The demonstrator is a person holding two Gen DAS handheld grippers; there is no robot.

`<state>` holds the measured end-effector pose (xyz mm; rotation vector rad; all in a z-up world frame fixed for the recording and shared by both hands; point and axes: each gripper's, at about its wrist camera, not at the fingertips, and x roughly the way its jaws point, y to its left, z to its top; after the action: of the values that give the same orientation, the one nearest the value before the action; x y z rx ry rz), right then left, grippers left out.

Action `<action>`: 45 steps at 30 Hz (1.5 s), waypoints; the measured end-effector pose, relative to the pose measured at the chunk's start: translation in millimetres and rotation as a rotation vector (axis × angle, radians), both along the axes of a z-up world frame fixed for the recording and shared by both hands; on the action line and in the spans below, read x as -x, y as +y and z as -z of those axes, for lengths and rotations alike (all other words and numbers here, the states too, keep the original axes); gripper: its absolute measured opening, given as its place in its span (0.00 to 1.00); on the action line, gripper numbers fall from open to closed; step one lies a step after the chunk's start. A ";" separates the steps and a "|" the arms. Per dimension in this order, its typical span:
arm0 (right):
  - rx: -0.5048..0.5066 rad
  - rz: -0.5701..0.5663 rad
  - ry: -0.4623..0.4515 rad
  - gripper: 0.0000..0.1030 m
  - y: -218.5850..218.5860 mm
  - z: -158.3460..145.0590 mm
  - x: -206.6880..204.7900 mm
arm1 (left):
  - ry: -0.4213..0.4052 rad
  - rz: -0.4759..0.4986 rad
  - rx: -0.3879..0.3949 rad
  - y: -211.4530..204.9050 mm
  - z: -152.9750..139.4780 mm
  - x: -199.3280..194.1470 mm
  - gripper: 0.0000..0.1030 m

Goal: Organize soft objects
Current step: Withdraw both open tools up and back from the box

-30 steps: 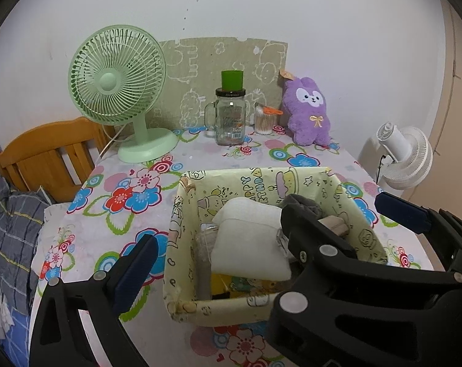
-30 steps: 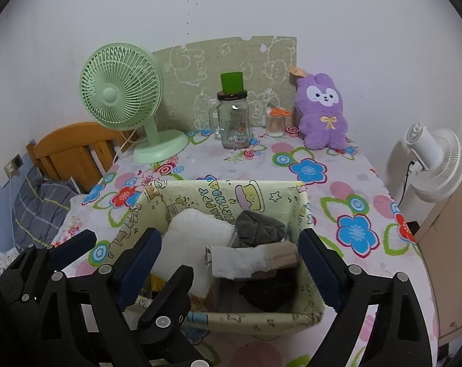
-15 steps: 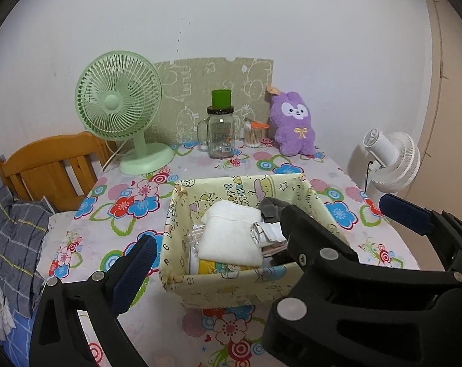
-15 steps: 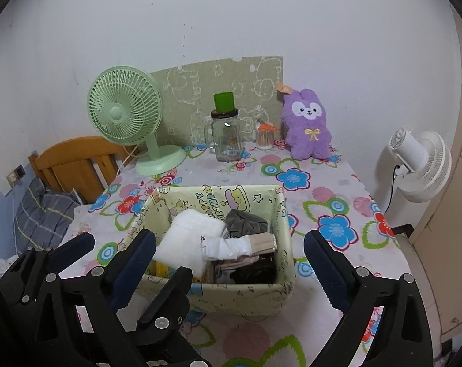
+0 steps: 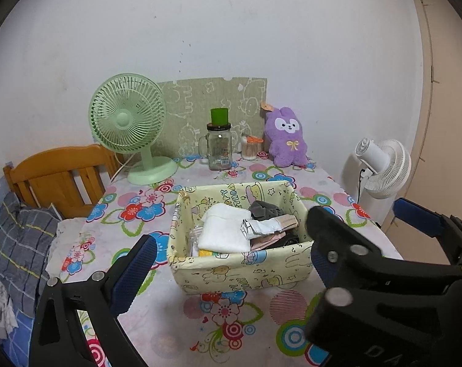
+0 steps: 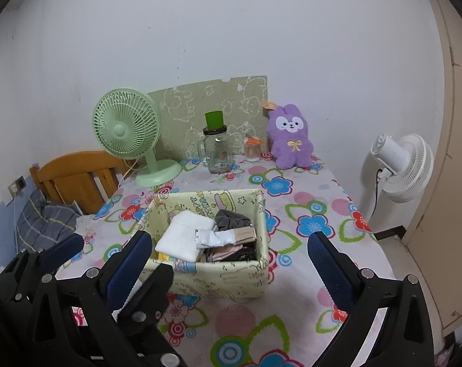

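Between your right gripper [image 6: 229, 255] fingers, which stand wide apart and hold nothing, sits the yellow fabric basket [image 6: 218, 281] on the flowered tablecloth [image 6: 292, 330], its near wall just ahead of the fingertips. Your left gripper [image 5: 270, 229] is spread wide too and empty, and in its own view the basket lies ahead between its fingers, partly behind the right gripper's near finger. Inside the basket, a folded white cloth [image 6: 185, 238] rests on top toward the left-hand finger, a rolled white and beige piece [image 6: 224, 237] lies across the middle, and a grey garment [image 6: 232, 218] is bunched against the far wall. These should be light and limp, likely to sag or unfold if pinched by a corner, so take the white cloth across its thick folded edge and the roll around its middle. The basket walls look soft and may buckle if pushed. Well beyond the fingertips, by the wall, the purple plush rabbit [image 6: 290, 137] sits upright; I judge it light and squashy, best gripped around the body.
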<state>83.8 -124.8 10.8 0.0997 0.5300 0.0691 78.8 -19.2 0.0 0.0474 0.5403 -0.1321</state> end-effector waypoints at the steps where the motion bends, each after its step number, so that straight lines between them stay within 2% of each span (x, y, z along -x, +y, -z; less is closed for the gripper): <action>1: 0.004 0.003 -0.006 1.00 -0.8 -0.8 3.7 | -0.008 -0.007 -0.003 0.9 -1.1 3.5 0.99; 8: 0.000 0.036 -0.043 1.00 -14.6 -5.3 30.1 | -0.044 -0.033 -0.011 7.8 -6.3 21.8 0.99; 15: 0.000 0.055 -0.062 1.00 -26.8 -9.4 51.0 | -0.064 -0.064 0.031 18.0 -8.5 40.4 0.99; 24: 0.014 0.068 -0.108 1.00 -35.9 -9.9 72.3 | -0.092 -0.077 0.023 21.0 -9.6 56.3 0.99; 45: 0.034 0.068 -0.132 1.00 -32.1 -11.6 78.3 | -0.105 -0.090 0.019 27.5 -12.0 60.5 0.99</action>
<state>5.5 -156.9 22.4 0.0793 0.3954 0.0005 18.4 8.3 12.0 0.0111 0.4353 -0.0467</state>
